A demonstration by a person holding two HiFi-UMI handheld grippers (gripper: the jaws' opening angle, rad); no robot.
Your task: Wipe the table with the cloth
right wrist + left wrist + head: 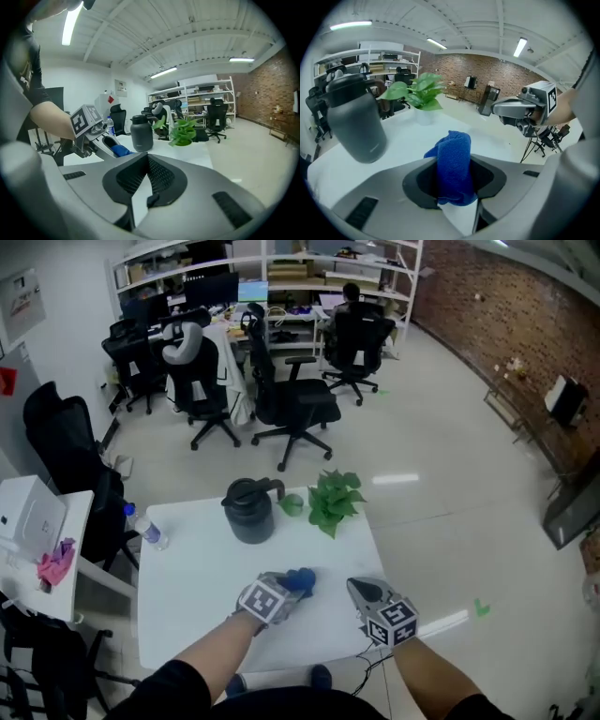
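A blue cloth [454, 164] is bunched up between the jaws of my left gripper [453, 161], which is shut on it. In the head view that gripper [292, 585] hovers over the near part of the white table [197, 587], with the cloth [301, 579] sticking out of its tip. My right gripper [356, 587] is close beside it at the table's near right corner. Its jaws look shut with nothing between them [147, 158]. From the right gripper view the left gripper [105, 140] and the cloth [121, 150] show at the left.
At the table's far side stand a dark jug [251, 510], a small green cup [292, 504] and a potted plant [333, 498]. A water bottle [150, 532] lies at the left edge. A side table [80, 512] with a white box stands left; office chairs [291, 404] beyond.
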